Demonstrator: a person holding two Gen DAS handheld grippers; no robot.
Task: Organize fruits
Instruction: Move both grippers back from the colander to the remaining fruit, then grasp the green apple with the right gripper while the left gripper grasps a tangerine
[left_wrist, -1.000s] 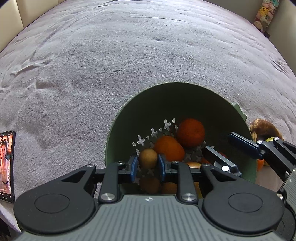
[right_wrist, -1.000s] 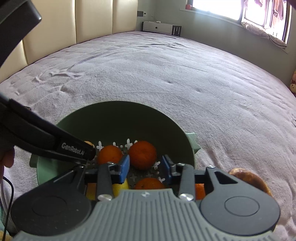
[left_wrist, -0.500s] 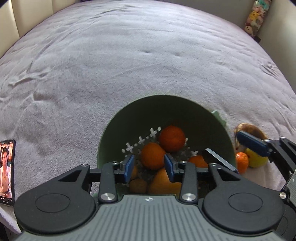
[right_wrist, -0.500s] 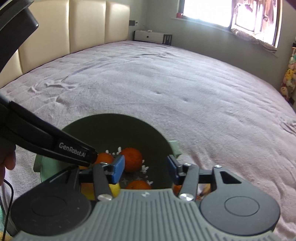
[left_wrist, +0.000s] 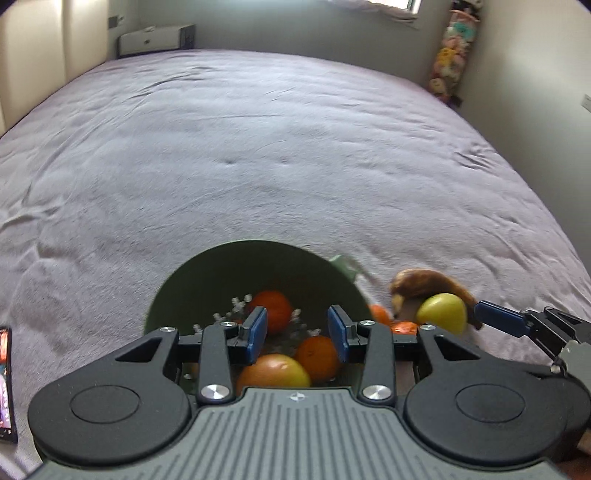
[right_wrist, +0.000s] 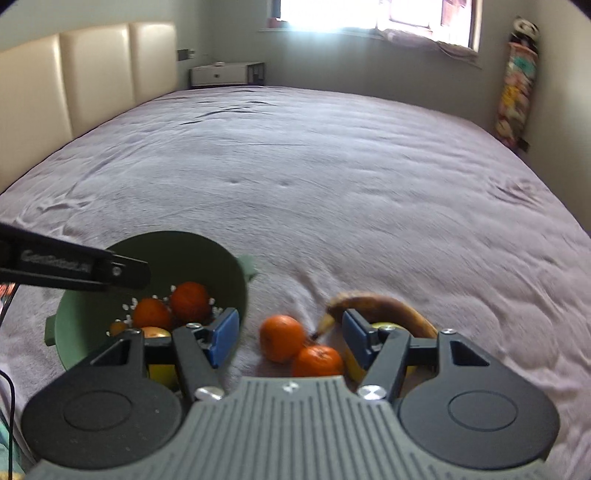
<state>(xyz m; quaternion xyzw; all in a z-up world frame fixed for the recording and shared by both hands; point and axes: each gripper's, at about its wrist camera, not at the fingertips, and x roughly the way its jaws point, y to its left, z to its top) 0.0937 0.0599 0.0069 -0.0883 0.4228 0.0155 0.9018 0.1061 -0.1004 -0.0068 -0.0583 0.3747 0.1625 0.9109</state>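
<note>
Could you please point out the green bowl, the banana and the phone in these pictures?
green bowl (right_wrist: 225, 258): right wrist view, inner far wall.
banana (right_wrist: 380, 304): right wrist view, brown curved back.
phone (left_wrist: 5, 384): left wrist view, lit screen.

Left gripper (left_wrist: 297, 334) let go its small fruit; both grippers' jaws opened, backing off the bowl (left_wrist: 207, 280).

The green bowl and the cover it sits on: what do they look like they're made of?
The green bowl looks like matte moulded plastic: even colour, no glare, cross-shaped drain holes in the bottom and a moulded tab handle. The cover looks like soft napped fabric, perhaps fleece or velvet: it creases, dimples and shows brushed streaks.
</note>
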